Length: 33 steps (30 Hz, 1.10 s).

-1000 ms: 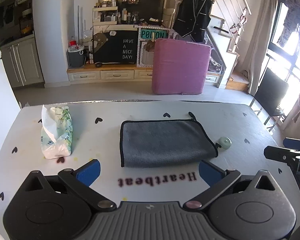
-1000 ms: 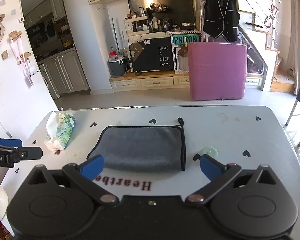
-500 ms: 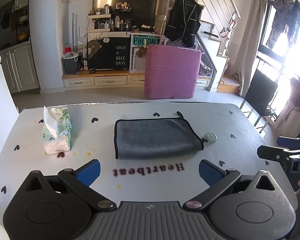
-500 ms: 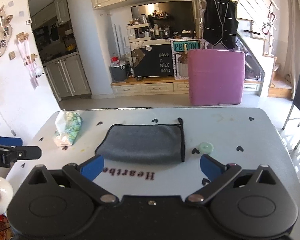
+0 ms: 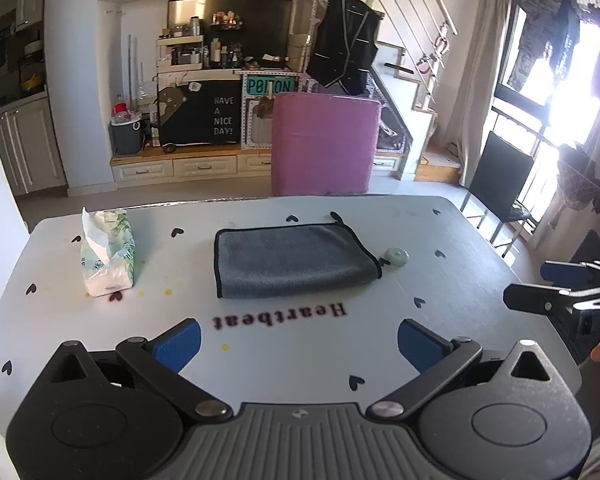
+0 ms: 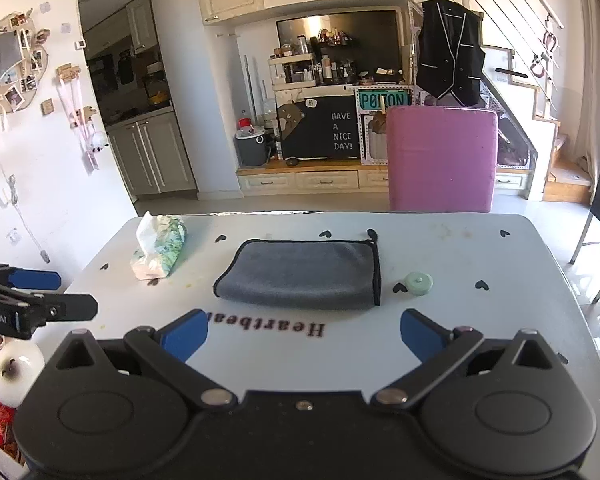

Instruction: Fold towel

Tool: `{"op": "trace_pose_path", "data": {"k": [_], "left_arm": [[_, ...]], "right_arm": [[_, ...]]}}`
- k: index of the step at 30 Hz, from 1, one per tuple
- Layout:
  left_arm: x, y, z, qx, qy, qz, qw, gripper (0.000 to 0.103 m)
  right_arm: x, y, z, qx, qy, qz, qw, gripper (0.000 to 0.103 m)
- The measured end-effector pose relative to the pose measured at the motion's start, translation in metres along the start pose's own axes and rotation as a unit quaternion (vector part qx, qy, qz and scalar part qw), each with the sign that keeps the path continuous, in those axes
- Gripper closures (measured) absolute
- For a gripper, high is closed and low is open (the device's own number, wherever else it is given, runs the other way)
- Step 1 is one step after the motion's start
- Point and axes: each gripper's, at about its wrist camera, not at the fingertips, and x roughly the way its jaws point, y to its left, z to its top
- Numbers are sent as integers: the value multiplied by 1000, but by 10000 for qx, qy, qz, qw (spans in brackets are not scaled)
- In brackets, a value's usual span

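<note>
We find the folded grey microfibre towel with black edging (image 5: 294, 262) lying crosswise ahead of both tongs, left (image 5: 298, 344) and right (image 6: 303, 330), each released and empty, neither clearly nearer.

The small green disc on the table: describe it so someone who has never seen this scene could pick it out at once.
Start at the white table printed with black hearts, and find the folded grey towel at its middle. Just off the towel's black-trimmed right edge, apart from it, lies the small green disc. It is the only round, pale green thing there, flat and far smaller than the tissue pack over on the left.
</note>
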Motion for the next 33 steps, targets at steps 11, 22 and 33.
{"op": "trace_pose_path", "data": {"k": [11,22,33], "left_arm": [[-18,-6,-25,75,-115,-123,9998,0],[-30,1,-46,-73,-144,-150,9998,0],[-41,-4,-66,44,-68,-126,9999,0]], "right_arm": [[-22,5,-23,-20,-67,128,9999,1],[-39,13,-42,-164,-113,226,9995,1],[-50,15,-57,-200,-88,311,9993,1]]}}
